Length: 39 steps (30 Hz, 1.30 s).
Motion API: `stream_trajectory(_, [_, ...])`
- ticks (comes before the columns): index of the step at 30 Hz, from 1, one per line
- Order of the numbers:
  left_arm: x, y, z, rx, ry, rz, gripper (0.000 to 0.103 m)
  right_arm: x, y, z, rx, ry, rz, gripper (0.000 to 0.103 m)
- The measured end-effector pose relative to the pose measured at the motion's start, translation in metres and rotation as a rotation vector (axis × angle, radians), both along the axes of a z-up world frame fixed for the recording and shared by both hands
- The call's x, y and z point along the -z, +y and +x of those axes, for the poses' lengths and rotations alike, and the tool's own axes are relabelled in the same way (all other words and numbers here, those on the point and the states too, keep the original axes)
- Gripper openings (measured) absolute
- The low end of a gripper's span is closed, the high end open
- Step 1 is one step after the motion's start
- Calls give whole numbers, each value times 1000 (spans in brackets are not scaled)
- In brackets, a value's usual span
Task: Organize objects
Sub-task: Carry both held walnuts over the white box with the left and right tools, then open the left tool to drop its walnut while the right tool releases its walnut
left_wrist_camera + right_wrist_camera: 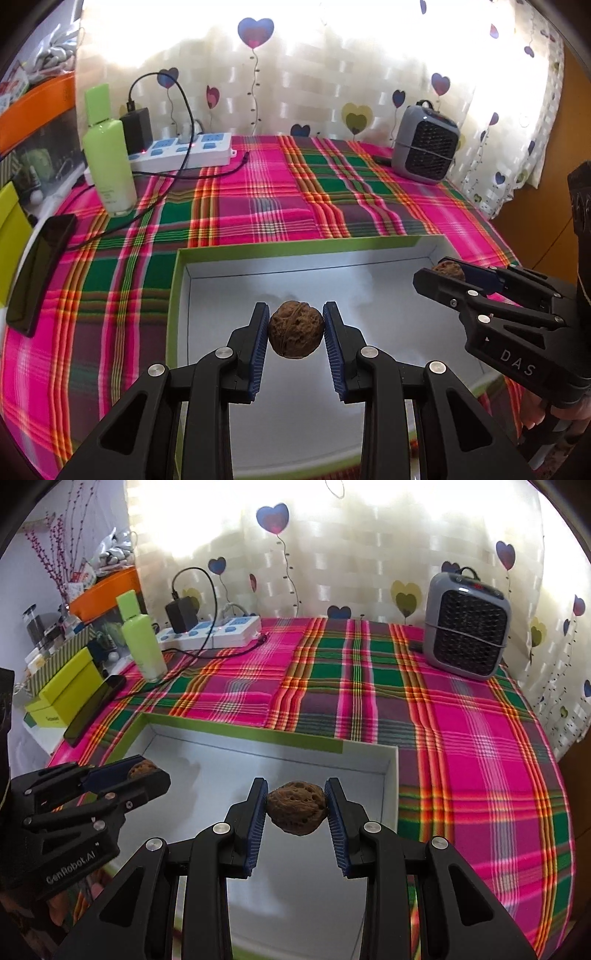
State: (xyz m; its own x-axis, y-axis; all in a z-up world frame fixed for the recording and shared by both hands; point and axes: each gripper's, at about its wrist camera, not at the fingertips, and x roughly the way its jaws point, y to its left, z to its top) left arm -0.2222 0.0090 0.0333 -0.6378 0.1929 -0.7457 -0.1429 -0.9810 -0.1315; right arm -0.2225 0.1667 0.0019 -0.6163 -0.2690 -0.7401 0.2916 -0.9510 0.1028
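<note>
From the left wrist camera, the left gripper (295, 328) has its jaws clamped on a brown walnut (295, 329), blue pads pressing it from both sides, and holds it above the grey floor of an open box (177, 288) with a green rim. The box lies on a desk covered by a pink and green plaid cloth (258, 199). At the right edge the right gripper (448, 275) reaches over the same box, jaws clamped on a second walnut (450, 269). At the back stand a green bottle (109, 162), a white power strip (188, 149) and a grey heater (424, 147); a dark phone (38, 273) lies on the left. From the right wrist camera, the right gripper (296, 805) pinches its walnut (296, 808) over the box (391, 794) near its right wall. The left gripper (146, 771) comes in from the left with its walnut (142, 768) between the jaws, also over the box. The bottle (142, 642), power strip (221, 629) and heater (465, 627) line the back.
</note>
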Motion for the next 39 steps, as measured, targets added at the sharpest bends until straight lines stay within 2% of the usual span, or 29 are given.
stream_trajectory(16, [19,4,-31,-3,-78,-5,28,16,-4,-30,5,-63,40,33])
stream_trajectory(24, [19,7,-34,-2,-78,-26,28,20,-6,-36,11,-94,70,33])
stream_trajectory(35, [20,7,-34,-7,-77,-35,29,20,-4,-37,19,-94,52,34])
stream_trajectory(37, [20,7,-34,-6,-77,-35,34,20,-4,-35,26,-87,52,36])
stream_trajectory(39, [20,7,-34,-11,-78,-39,37,18,-4,-34,29,-79,49,45])
